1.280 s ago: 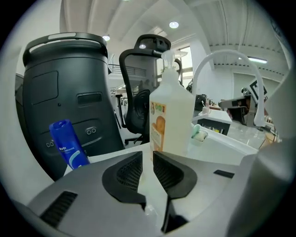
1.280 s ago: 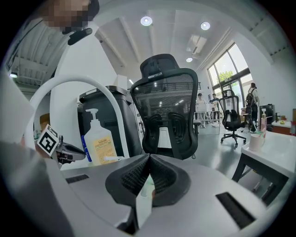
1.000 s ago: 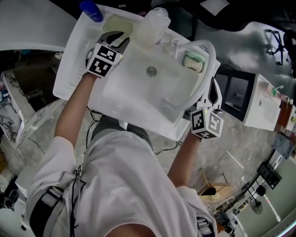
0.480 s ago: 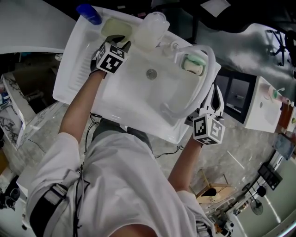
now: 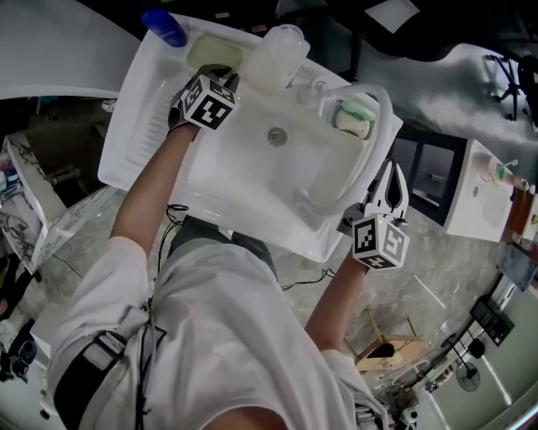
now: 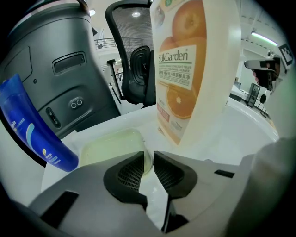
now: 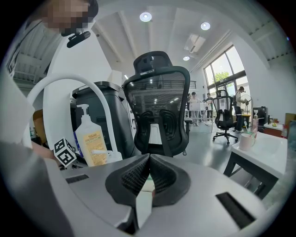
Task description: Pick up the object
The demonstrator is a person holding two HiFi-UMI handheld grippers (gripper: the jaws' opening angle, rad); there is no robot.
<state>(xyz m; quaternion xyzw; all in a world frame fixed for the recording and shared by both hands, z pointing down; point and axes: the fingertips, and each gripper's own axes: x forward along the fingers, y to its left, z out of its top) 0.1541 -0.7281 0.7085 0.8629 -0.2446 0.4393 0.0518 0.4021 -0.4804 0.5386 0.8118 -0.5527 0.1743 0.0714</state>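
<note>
A pale yellow-green soap dish (image 5: 208,50) (image 6: 108,146) lies on the back left ledge of the white sink (image 5: 252,189). My left gripper (image 5: 220,76) (image 6: 148,162) is at the dish's right corner, its jaws closed to a narrow gap with the dish's rim in it. My right gripper (image 5: 389,180) (image 7: 149,173) hangs past the sink's right edge, shut with nothing between its pads, and points out into the room.
A tall orange-labelled bottle (image 5: 277,52) (image 6: 196,69) stands just right of the dish, and a blue tube (image 5: 164,25) (image 6: 32,134) just left of it. A green-and-white sponge (image 5: 353,113) sits under a white curved hose (image 5: 380,143). The drain (image 5: 276,134) is mid-basin.
My left gripper has moved up to the soap dish and its jaws have closed from wide apart to a narrow gap. The right gripper has drifted slightly right and down.
</note>
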